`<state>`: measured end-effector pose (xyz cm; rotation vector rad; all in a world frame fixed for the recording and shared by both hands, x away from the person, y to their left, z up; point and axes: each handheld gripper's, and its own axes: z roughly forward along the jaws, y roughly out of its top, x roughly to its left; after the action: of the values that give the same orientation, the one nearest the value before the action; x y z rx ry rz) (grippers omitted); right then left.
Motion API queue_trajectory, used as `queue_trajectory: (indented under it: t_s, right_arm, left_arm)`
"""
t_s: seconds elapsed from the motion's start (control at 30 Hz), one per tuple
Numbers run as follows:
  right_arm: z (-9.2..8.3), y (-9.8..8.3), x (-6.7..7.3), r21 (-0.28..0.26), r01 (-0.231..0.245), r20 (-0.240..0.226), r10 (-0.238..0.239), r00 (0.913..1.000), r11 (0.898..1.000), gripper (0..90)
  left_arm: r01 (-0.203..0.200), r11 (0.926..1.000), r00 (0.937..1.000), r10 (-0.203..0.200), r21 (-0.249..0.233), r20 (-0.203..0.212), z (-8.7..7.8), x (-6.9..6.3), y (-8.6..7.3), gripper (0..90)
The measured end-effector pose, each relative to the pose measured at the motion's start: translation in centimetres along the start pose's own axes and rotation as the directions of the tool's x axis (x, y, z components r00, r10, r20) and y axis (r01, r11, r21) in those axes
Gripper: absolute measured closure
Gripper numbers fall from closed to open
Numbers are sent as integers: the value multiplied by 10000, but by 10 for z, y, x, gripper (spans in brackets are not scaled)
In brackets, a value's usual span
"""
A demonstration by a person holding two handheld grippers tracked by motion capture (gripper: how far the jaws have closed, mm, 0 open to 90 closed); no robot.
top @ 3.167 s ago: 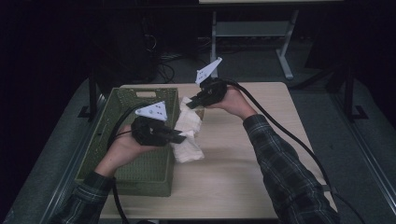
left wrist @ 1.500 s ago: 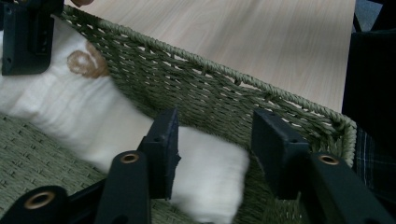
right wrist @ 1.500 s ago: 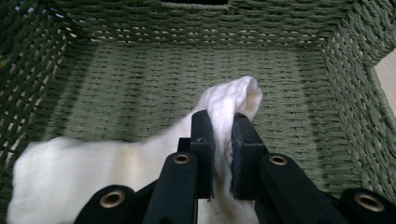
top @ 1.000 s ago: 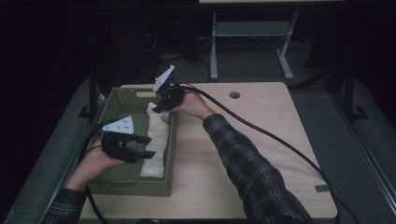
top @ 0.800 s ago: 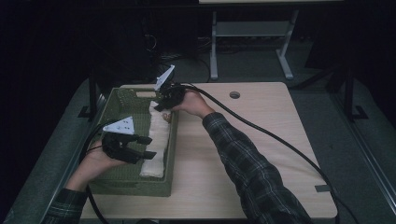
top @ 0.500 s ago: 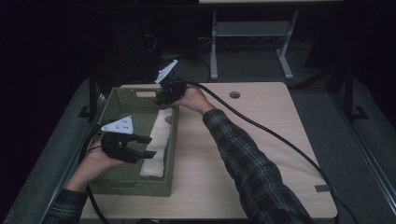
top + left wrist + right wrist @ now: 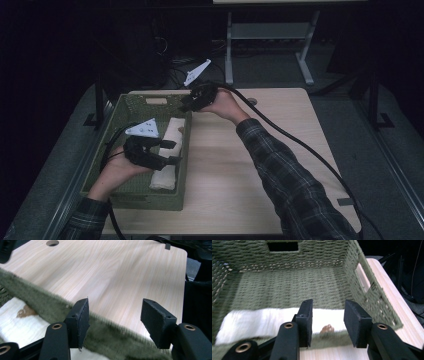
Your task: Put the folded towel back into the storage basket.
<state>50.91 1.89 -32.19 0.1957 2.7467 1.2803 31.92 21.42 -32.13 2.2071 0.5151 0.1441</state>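
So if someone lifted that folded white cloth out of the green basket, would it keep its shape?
Probably not. The white cloth looks soft, so it would likely droop and unfold. It seems light, and not fragile. Lying flat in the basket, it shouldn't roll.

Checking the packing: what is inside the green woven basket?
Inside the green woven basket lies a folded white cloth along its right wall. The basket floor beneath it is covered.

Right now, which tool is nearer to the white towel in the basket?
Left. The left tool hovers directly over the towel; the right tool is beyond its far end.
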Motion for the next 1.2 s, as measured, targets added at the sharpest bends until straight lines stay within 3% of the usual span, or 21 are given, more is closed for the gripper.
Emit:
queue_trajectory:
  t_s: [0.33, 0.7, 0.97, 1.2]
  right_arm:
    - [-38, -21, 0, -210, -65, 238, 70, 9997, 9998, 521]
    - [-68, -56, -3, -370, -298, 537, 317, 9981, 9989, 463]
    - [-92, -87, 2, -709, -577, 896, 640, 9939, 9958, 397]
    - [-106, -109, 6, -722, -734, 1358, 827, 9873, 9947, 331]
  left_arm:
    - [-75, 10000, 9998, 75, 28, -169, 27, -15, 26, 354]
    - [-259, 9997, 9984, 258, -19, -512, 60, -30, 43, 273]
    - [-336, 9994, 9989, 332, -104, -320, 88, -46, 55, 207]
    - [-439, 9990, 9981, 434, -110, -438, 116, -59, 62, 159]
